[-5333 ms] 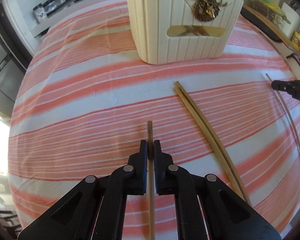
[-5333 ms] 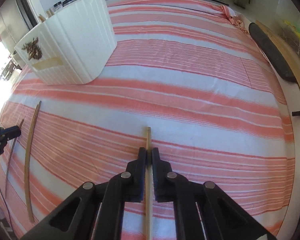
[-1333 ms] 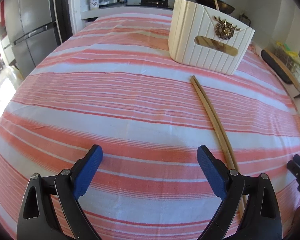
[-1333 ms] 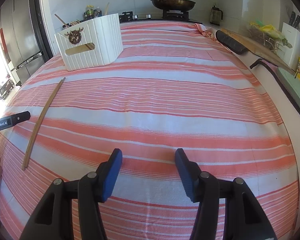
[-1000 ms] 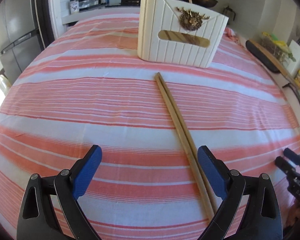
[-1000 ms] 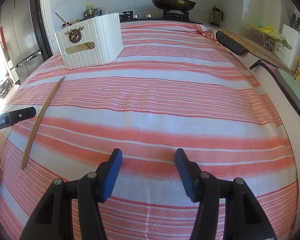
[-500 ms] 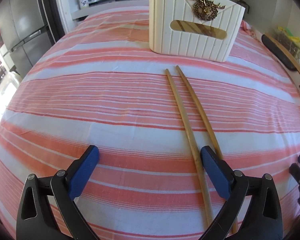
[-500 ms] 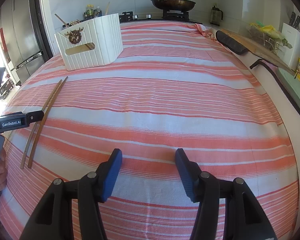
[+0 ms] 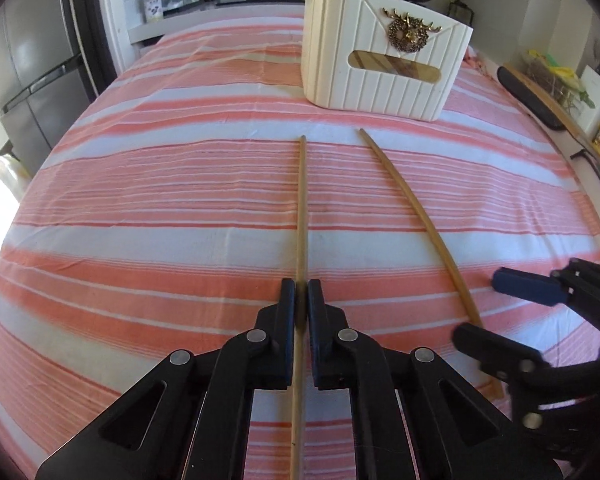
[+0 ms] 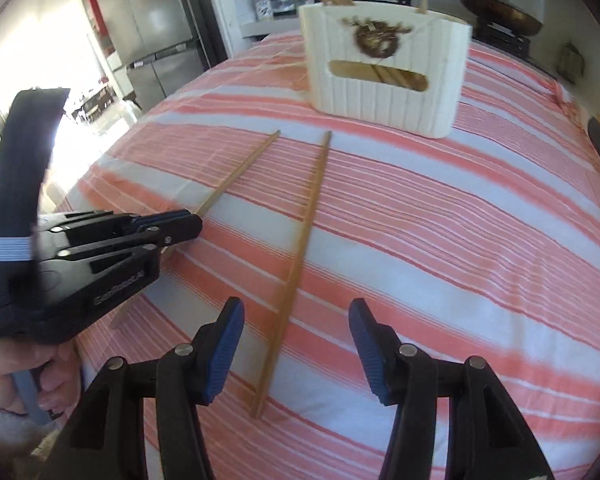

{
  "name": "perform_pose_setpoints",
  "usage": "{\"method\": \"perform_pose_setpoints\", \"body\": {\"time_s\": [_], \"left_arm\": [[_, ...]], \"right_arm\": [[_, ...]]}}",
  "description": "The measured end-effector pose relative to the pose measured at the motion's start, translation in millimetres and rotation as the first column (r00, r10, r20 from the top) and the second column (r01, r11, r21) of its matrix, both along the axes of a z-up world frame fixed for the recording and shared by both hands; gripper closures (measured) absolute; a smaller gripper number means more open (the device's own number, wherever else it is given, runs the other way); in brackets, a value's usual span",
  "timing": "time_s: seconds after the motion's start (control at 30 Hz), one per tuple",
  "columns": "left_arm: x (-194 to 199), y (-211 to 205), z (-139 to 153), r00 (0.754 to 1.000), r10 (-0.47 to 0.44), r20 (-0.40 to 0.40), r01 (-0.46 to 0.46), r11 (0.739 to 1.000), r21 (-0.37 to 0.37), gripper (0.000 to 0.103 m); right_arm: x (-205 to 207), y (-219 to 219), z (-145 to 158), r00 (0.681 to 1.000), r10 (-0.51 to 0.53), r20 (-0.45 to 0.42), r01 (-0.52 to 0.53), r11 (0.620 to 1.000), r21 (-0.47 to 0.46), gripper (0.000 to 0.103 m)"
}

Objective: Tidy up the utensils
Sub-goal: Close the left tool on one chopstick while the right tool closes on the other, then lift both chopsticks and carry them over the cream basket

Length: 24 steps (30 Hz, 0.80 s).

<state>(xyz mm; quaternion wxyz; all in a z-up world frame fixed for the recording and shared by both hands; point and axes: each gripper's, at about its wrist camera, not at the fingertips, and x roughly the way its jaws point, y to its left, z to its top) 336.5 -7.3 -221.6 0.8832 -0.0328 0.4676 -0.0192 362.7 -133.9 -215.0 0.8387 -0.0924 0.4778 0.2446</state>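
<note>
- Gripping: the left gripper point(image 9: 298, 300) has its fingers point(image 9: 287, 304) pinched on one chopstick point(image 9: 301, 208), which points toward twelve o'clock at the white holder point(image 9: 384, 80).
- The second chopstick point(image 10: 300, 256) lies on the striped counter point(image 10: 460, 240); the right gripper point(image 10: 296, 344) hovers over its near end, fingers point(image 10: 224, 344) half spread, nothing held.
- Step in hand, as judged: collecting the last loose pair.
- Next move calls for centring the right fingers on the stick, pinching, then lifting both sticks to the holder.
</note>
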Motion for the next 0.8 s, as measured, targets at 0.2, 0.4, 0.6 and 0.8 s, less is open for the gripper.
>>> {"method": "perform_pose_setpoints", "body": {"time_s": [0.2,0.4,0.6,0.8], "left_arm": [[-9.8,1.0,-0.8,1.000,-0.009,0.014,0.010,1.000,-0.021,0.098],[-7.1,-14.9,-0.6,0.999,-0.027,0.024,0.028,0.999,-0.046,0.098],[-2.3,-41.8,-0.2,0.998,-0.062,0.030,0.064,0.996,-0.068,0.098],[-3.2,-57.6,2.3,0.995,-0.095,0.025,0.096,0.993,-0.064,0.058]], "right_arm": [[6.5,7.3,-5.4,0.996,-0.046,0.081,0.054,0.994,-0.095,0.096],[-3.2,-60.6,-5.6,0.972,-0.210,0.110,0.221,0.970,-0.103,0.096],[-9.9,-147.6,-5.2,0.915,-0.385,0.122,0.397,0.912,-0.103,0.096],[-28.4,-194.5,-2.9,0.882,-0.454,0.127,0.467,0.880,-0.092,0.095]]}}
